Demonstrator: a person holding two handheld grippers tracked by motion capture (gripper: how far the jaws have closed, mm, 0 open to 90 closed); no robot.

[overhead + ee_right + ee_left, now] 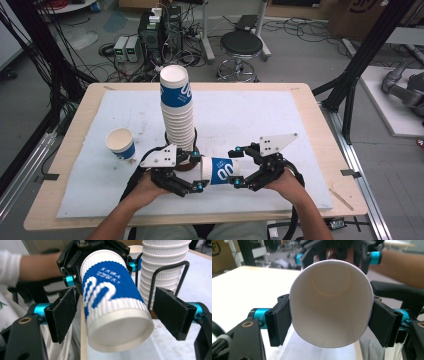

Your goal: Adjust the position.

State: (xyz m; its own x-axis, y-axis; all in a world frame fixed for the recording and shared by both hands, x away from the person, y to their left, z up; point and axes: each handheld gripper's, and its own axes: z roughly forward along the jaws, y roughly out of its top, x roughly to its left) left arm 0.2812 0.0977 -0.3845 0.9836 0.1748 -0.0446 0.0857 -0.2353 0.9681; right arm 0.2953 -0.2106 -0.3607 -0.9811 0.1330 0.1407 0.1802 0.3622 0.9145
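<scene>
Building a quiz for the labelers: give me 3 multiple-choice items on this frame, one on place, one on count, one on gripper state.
1. Where is the tall cup stack?
A) in a black wire holder mid-table
B) on the floor
C) on the stool

2. How many cups stand alone, upright?
A) none
B) one
C) three

3. Which gripper clamps the sideways cup?
A) right
B) neither
C) left

Answers:
1 A, the wire holder rings its base.
2 B, the single cup at the table's left.
3 C, the left gripper presses the rim; the right gripper stands apart.
</scene>
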